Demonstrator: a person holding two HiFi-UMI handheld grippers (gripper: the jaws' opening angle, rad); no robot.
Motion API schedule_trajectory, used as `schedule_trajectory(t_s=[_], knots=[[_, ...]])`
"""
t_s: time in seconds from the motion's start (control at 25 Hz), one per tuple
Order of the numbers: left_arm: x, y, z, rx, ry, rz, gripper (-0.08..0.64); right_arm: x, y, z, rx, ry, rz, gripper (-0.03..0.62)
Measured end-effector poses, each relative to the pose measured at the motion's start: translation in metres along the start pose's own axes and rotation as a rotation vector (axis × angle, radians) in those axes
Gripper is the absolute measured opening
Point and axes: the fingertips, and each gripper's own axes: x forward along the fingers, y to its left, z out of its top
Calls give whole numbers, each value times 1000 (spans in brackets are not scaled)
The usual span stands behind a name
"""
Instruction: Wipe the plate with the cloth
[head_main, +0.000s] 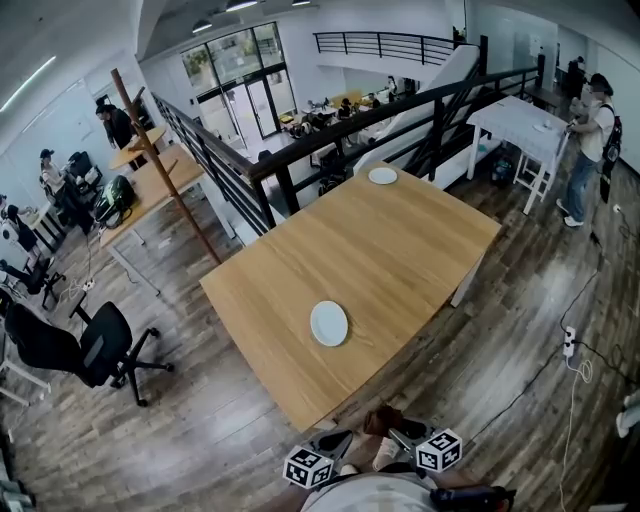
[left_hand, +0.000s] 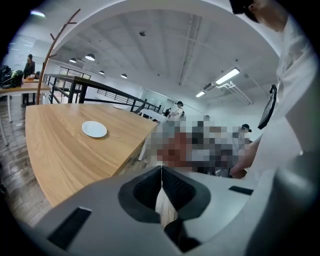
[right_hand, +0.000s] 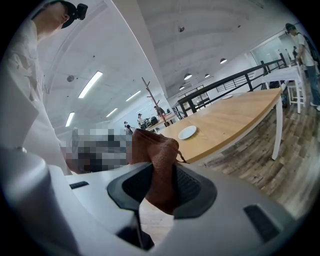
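Observation:
A white plate (head_main: 329, 323) lies on the wooden table (head_main: 400, 250), toward its near edge. Both grippers are held close to my body, short of the table's near corner. My right gripper (head_main: 405, 434) is shut on a bunched brown cloth (head_main: 380, 420). In the right gripper view the cloth (right_hand: 156, 155) stands up between the jaws of the right gripper (right_hand: 159, 187), and the plate (right_hand: 187, 132) is far ahead. My left gripper (head_main: 335, 442) is shut with nothing in it. In the left gripper view the jaws of the left gripper (left_hand: 161, 172) meet, and the plate (left_hand: 94, 129) lies off to the left.
A second white plate (head_main: 382, 175) sits at the table's far corner. A black railing (head_main: 300, 150) runs behind the table. An office chair (head_main: 90, 345) stands to the left, a wooden coat stand (head_main: 165, 165) beyond it. A person (head_main: 590, 140) stands by a white table (head_main: 525, 125) at the back right.

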Motion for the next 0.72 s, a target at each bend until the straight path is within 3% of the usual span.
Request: schedule_trajectory(t_s=[0.36, 0.72], knots=[[55, 20, 35, -10, 14, 34, 12, 21, -57, 33, -8, 21, 39, 126], [68, 40, 67, -39, 1, 118, 12, 45, -82, 61, -26, 54, 105, 126]])
